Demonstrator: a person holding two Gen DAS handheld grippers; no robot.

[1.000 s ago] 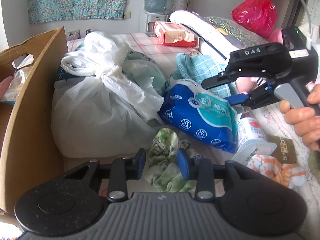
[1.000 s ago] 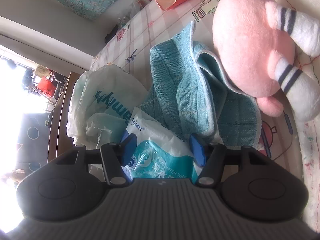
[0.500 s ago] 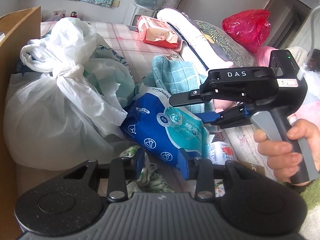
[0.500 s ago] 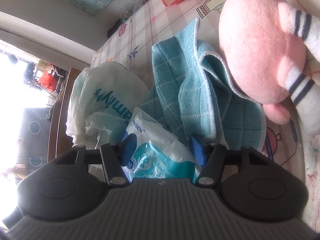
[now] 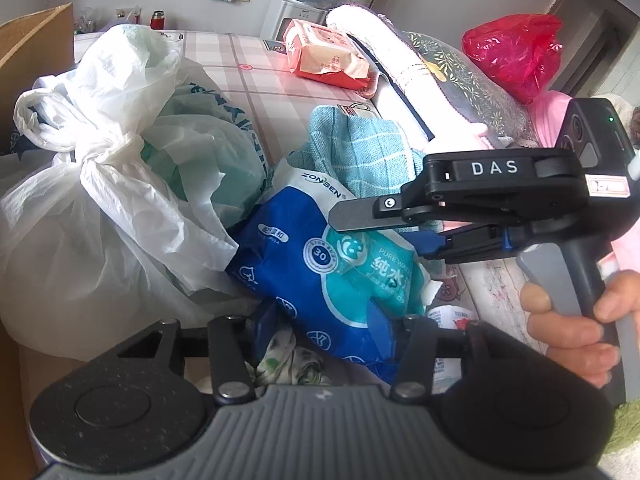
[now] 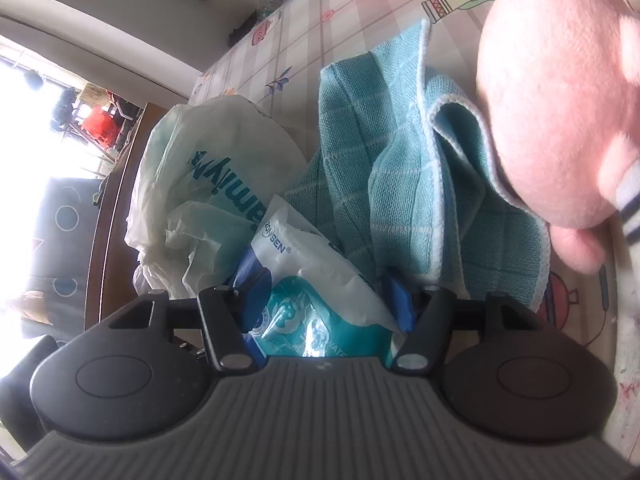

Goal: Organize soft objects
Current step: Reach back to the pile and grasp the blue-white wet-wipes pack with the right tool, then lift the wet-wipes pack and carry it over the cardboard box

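A blue and teal pack of wet wipes (image 5: pixel 332 264) lies on the bed between both grippers. My left gripper (image 5: pixel 322 320) is open, its blue fingers on either side of the pack's near end, above a green-patterned cloth (image 5: pixel 288 364). My right gripper (image 6: pixel 328 296) is open, its fingers on either side of the same pack (image 6: pixel 316 308); it shows from the side in the left wrist view (image 5: pixel 404 228). A teal checked towel (image 6: pixel 404 168) lies crumpled just beyond, with a pink plush toy (image 6: pixel 560 100) to its right.
Tied white plastic bags (image 5: pixel 104 184) fill the left. A cardboard box wall (image 5: pixel 32 44) stands at far left. A red tissue pack (image 5: pixel 324 56), a rolled quilt (image 5: pixel 404 76) and a red bag (image 5: pixel 516 52) lie at the back. A small cup (image 5: pixel 448 316) sits near the pack.
My left gripper moved forward and right from the green cloth to straddle the wipes pack. My right gripper pushed further onto the pack. Both stayed open.
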